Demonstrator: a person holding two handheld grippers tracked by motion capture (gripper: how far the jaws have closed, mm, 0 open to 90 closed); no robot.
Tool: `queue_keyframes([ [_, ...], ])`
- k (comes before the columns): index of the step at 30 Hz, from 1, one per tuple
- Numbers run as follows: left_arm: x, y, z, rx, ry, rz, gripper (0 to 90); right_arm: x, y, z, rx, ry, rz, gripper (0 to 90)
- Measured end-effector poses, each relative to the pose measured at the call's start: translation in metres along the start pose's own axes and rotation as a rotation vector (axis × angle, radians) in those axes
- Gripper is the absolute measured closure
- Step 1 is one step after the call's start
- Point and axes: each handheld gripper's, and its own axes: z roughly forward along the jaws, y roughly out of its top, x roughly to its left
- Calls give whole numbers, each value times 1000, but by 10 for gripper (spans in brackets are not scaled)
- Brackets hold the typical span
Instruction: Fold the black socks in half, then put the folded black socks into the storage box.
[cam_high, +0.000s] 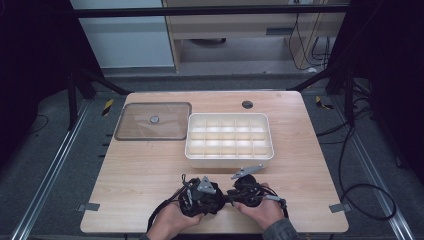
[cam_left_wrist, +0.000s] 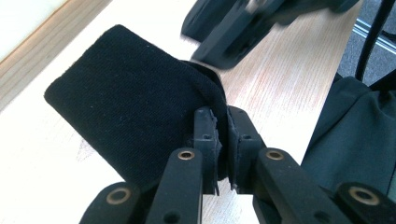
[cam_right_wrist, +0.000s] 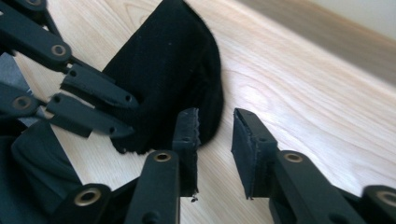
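The black cloth lies on the desk between the two tongs, one edge pinched in the left tongs, whose jaws are pressed together on it. The right tongs stand spread just beside the cloth's other edge, their jaws gripping nothing. Beyond both tongs sits a white compartment tray, with a brown lid beside it.

My left gripper pinches black cloth — matt, finely ribbed knit, soft-edged. My right gripper is matt black plastic with brass-coloured rivets, its pads rough-toothed. The table — pale wood grain, smooth, faint sheen. The white tray looks like glossy plastic.
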Motion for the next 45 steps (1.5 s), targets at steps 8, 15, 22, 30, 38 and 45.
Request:
queue_keyframes([
  [8, -2, 3, 5, 4, 3, 0, 831, -14, -6, -21, -30, -27, 25, 692],
  [15, -2, 8, 9, 19, -10, 1, 831, -20, -9, -25, -33, -27, 39, 692],
  [22, -1, 8, 12, 9, -29, -14, 831, -22, -11, -26, -31, -38, 43, 692],
  [30, 3, 8, 14, 9, -62, -34, 831, -24, -13, -27, -37, -37, 54, 693],
  [38, 3, 8, 17, -2, -75, -47, 832, -26, -14, -29, -46, -42, 62, 688],
  [45, 2, 9, 19, -6, -70, -52, 832, -29, -15, -33, -48, -53, 76, 669],
])
